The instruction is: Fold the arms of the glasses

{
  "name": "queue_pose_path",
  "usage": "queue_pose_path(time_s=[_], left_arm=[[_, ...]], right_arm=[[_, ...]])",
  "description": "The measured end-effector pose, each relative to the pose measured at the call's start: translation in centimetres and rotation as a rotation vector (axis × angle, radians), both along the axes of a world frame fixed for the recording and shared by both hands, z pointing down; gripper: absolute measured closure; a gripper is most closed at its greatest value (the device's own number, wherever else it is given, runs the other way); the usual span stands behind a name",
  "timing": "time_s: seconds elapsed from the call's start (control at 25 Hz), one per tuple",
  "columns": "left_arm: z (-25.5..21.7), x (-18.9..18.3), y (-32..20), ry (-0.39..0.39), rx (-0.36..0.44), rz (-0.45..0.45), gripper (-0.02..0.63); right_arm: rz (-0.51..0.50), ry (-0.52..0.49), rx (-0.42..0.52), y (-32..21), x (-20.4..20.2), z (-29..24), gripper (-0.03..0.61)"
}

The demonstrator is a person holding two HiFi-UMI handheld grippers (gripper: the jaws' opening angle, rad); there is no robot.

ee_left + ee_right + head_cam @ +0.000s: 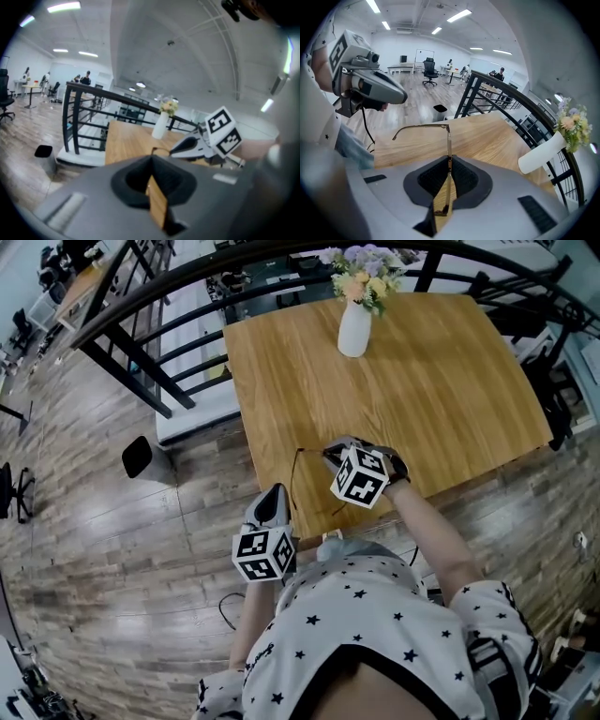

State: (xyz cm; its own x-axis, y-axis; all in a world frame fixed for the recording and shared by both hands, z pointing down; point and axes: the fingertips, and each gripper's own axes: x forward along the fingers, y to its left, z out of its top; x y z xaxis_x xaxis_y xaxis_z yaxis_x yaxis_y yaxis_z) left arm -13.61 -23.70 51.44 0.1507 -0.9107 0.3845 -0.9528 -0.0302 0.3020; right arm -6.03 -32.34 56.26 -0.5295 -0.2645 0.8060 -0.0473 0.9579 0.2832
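Pinching the glasses [448, 140] by their thin gold front, edge-on between pads that are pressing together on the metal, the right hand-held gripper [449, 161] is holding the frame over the near edge of the tabletop [487, 140]. Whether the frame is touching the wood cannot be told. One temple arm [417, 127] is standing fully out from the hinge at the top of the frame, reaching leftward toward the person. The second arm cannot be made out. The left hand-held gripper [151, 163] is hanging lower and off the near-left corner of the tabletop. Its jaws are pressed together with nothing between them, and it is pointing toward the glasses but is apart from them. The step in hand appears to be the first fold, with the frame steadied and no arm yet seen turned in. The next move is likely calling for the left hand-held gripper to rise to the free end of the temple arm and swing it about its hinge toward the front. The push should be light, since the wire looks slender, while the right grip is resisting any twist. Farther off, a white vase [354, 331] of flowers [366, 277] is standing near the far edge, with a black railing [93, 91] running beyond.
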Motion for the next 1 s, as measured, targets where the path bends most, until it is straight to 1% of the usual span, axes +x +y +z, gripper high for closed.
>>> queue_pose_path(time_s=[0.2,0.44,0.52,0.64,1.0], left_arm=[[-0.7,0.3,0.8,-0.010,-0.012,0.051,0.604],[-1.0,0.0,2.5,-0.031,-0.019,0.085,0.594],[-0.9,0.1,3.2,-0.037,-0.029,0.104,0.569],[-0.8,0.3,4.0,-0.059,-0.043,0.134,0.556],[-1.0,0.6,6.4,-0.092,-0.032,0.154,0.554]], right_arm=[[0.067,-0.036,0.030,0.2,0.2,-2.6,0.558],[0.125,-0.074,0.062,1.3,-0.2,-5.0,0.558],[0.137,-0.086,0.073,1.9,-0.3,-5.8,0.558],[0.148,-0.098,0.092,2.7,-0.4,-6.8,0.558],[0.161,-0.120,0.131,5.8,0.0,-9.0,0.558]])
